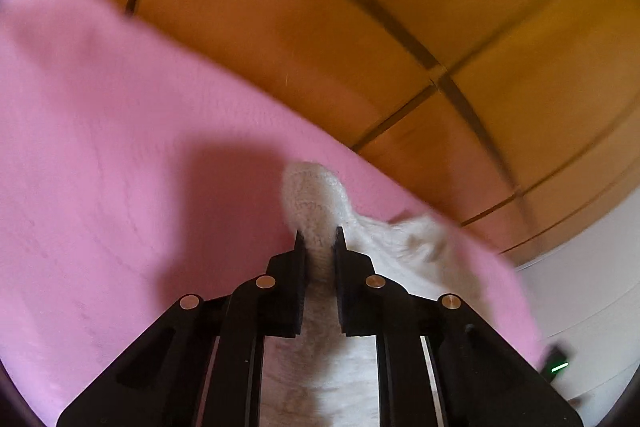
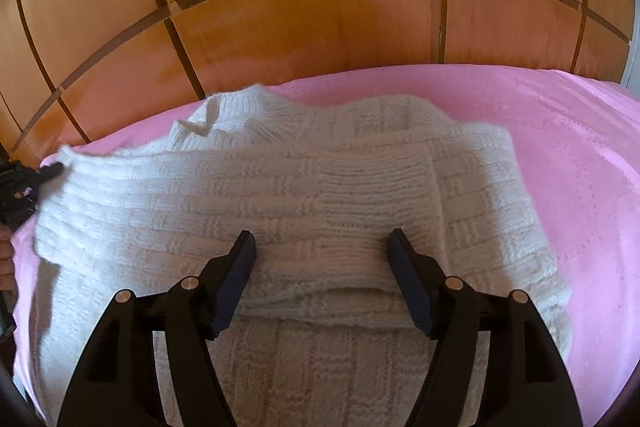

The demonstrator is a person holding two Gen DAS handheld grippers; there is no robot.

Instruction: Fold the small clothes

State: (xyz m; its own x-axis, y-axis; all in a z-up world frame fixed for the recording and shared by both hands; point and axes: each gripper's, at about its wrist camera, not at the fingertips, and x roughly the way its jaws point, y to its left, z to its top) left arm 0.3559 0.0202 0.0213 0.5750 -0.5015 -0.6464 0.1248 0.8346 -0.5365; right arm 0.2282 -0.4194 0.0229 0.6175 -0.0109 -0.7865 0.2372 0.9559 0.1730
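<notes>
A cream knitted sweater lies partly folded on a pink blanket, one sleeve laid across its body. My right gripper hovers open just above the folded sleeve, with nothing pinched between its fingers. At the left edge of the right wrist view, my left gripper holds the sweater's left corner. In the left wrist view the left gripper is shut on a bunched knit part of the sweater, which sticks out past the fingertips. More of the cream knit trails to the right over the pink blanket.
Orange wooden wardrobe panels with dark grooves rise right behind the blanket's far edge. A white surface and a small dark device with a green light sit at the right in the left wrist view. Part of a hand shows at the left edge.
</notes>
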